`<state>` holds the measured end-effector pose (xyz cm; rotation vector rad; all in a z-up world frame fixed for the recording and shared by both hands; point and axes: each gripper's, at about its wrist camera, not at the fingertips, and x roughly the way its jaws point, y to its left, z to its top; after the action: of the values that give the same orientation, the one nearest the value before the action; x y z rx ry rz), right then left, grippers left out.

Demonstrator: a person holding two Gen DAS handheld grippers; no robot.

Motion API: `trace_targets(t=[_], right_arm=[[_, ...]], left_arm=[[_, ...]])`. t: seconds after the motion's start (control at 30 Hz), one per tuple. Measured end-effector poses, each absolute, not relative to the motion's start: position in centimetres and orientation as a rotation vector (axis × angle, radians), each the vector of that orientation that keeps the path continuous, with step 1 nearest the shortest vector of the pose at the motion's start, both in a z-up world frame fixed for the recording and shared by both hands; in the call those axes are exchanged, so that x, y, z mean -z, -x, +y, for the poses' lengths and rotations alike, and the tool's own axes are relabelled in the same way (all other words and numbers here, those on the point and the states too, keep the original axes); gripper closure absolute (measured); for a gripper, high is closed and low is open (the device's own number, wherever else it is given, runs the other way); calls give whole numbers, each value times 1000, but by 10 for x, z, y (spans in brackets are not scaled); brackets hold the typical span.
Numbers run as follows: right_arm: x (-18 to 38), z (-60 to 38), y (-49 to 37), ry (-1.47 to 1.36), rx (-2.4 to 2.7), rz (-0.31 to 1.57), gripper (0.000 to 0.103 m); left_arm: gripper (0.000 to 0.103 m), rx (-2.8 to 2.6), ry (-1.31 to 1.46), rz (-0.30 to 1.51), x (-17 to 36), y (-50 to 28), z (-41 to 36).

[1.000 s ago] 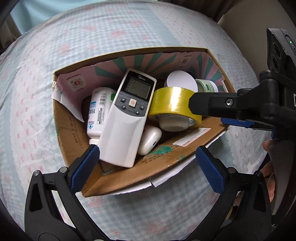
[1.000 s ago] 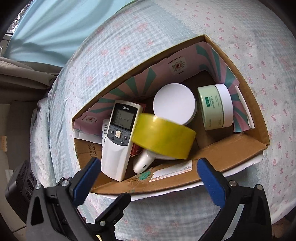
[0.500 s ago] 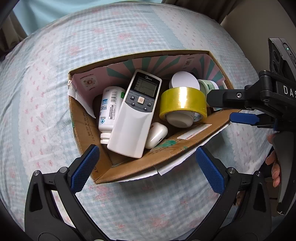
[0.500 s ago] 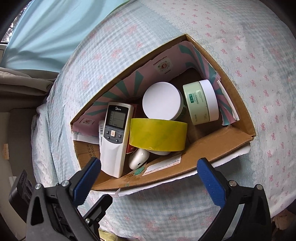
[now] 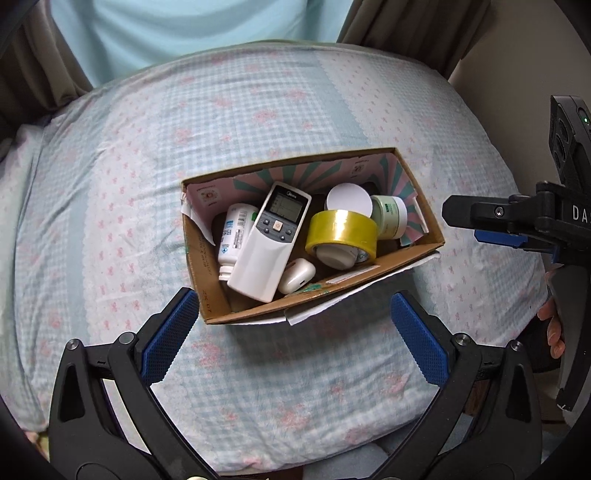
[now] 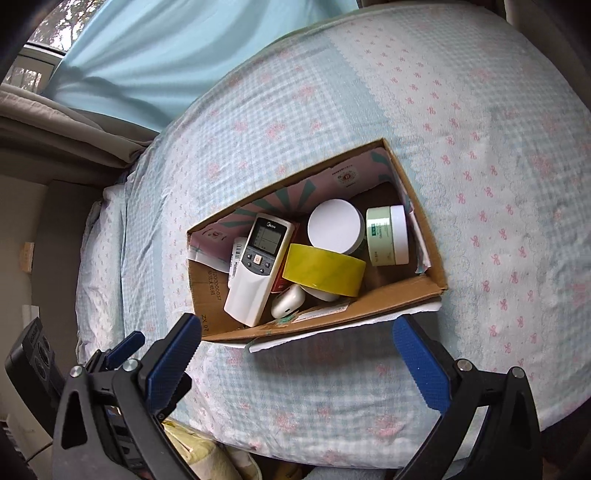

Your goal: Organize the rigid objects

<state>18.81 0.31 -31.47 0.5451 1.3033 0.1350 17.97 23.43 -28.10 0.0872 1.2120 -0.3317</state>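
Note:
A cardboard box (image 5: 402, 254) (image 6: 402, 291) lies on the bed. In it are a white remote (image 5: 269, 243) (image 6: 255, 269), a yellow tape roll (image 5: 341, 230) (image 6: 323, 269), a white bottle (image 5: 234, 236), a white earbud case (image 5: 297, 275) (image 6: 286, 301), a round white lid (image 5: 349, 197) (image 6: 334, 225) and a green-labelled jar (image 5: 389, 216) (image 6: 388, 234). My left gripper (image 5: 295, 336) is open and empty, held back above the box's near side. My right gripper (image 6: 297, 358) is open and empty too; it also shows at the right of the left wrist view (image 5: 517, 225).
The bed has a light blue checked cover (image 5: 258, 129) (image 6: 480, 147) with pink bows. Blue and brown curtains (image 5: 184, 29) hang behind it. A window (image 6: 33, 44) shows at the far left. A wall (image 5: 517, 74) stands to the right.
The yellow tape roll dropped from the right gripper into the box and settled. Both grippers have pulled back and up, so the box looks smaller.

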Motion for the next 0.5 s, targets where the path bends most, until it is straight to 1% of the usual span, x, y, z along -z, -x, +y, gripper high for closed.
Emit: trace_targets(t=[0.2,0.37,0.5], right_arm=[[223,-26,-162,-319,-145,1186,0],[121,-54,-129,-163,-97,943,0],[56,-69,-97,-72,-34,753,0]], left_arm=[[0,259,-59,1056,183,-161,210],[0,203,-26,866,95,-139,190],[0,171,-26,755,46,-122,175]])
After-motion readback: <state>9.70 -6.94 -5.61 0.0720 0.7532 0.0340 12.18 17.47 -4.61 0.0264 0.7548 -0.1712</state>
